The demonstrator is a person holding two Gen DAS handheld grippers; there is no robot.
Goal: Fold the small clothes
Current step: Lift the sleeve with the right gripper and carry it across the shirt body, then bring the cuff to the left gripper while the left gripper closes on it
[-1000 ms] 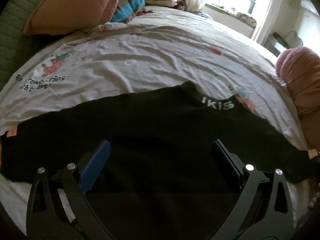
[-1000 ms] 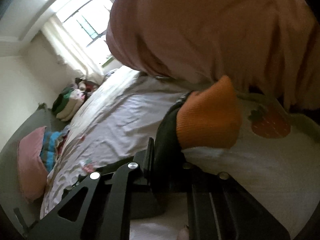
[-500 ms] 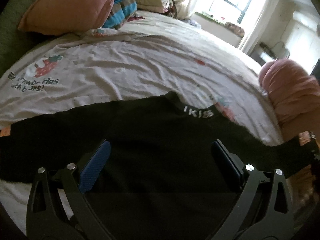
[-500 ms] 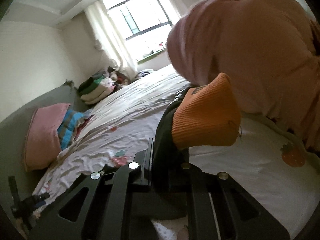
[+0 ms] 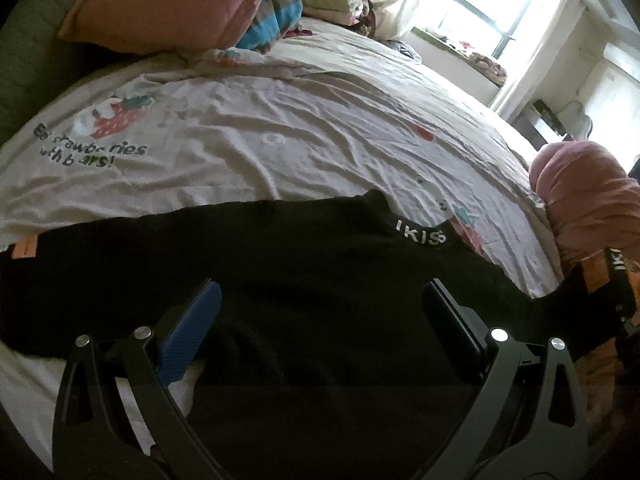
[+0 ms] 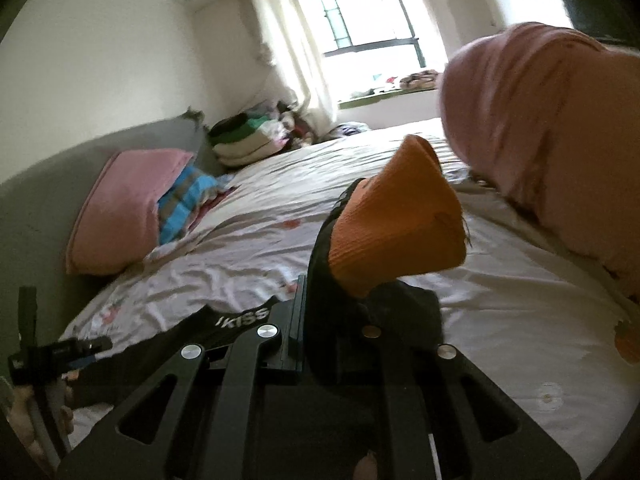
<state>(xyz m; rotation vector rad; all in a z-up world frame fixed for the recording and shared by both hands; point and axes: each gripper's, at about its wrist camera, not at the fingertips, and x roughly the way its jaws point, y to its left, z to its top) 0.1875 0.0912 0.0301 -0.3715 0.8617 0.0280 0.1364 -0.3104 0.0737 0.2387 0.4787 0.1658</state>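
Note:
A small black sweater (image 5: pixel 312 280) with an "IKISS" collar (image 5: pixel 420 237) and orange cuffs lies spread on the white bed sheet (image 5: pixel 280 140). My left gripper (image 5: pixel 320 316) is open and empty, hovering over the sweater's body. My right gripper (image 6: pixel 336 320) is shut on the sweater's right sleeve just below its orange cuff (image 6: pixel 400 220) and holds it lifted off the bed. The lifted sleeve end also shows at the right edge of the left wrist view (image 5: pixel 600 280). The left sleeve's cuff (image 5: pixel 24 248) lies flat at far left.
A pink pillow (image 5: pixel 180 4) and a striped blue cloth (image 5: pixel 276 16) lie at the bed's head, with folded clothes (image 6: pixel 248 136) behind. A rolled pink blanket (image 6: pixel 552 140) lies at the bed's right side. A window (image 6: pixel 360 12) is beyond.
My right gripper has lifted the sleeve off the bed and swung it inward toward the sweater's body. My left gripper stays open over the sweater, shifted slightly.

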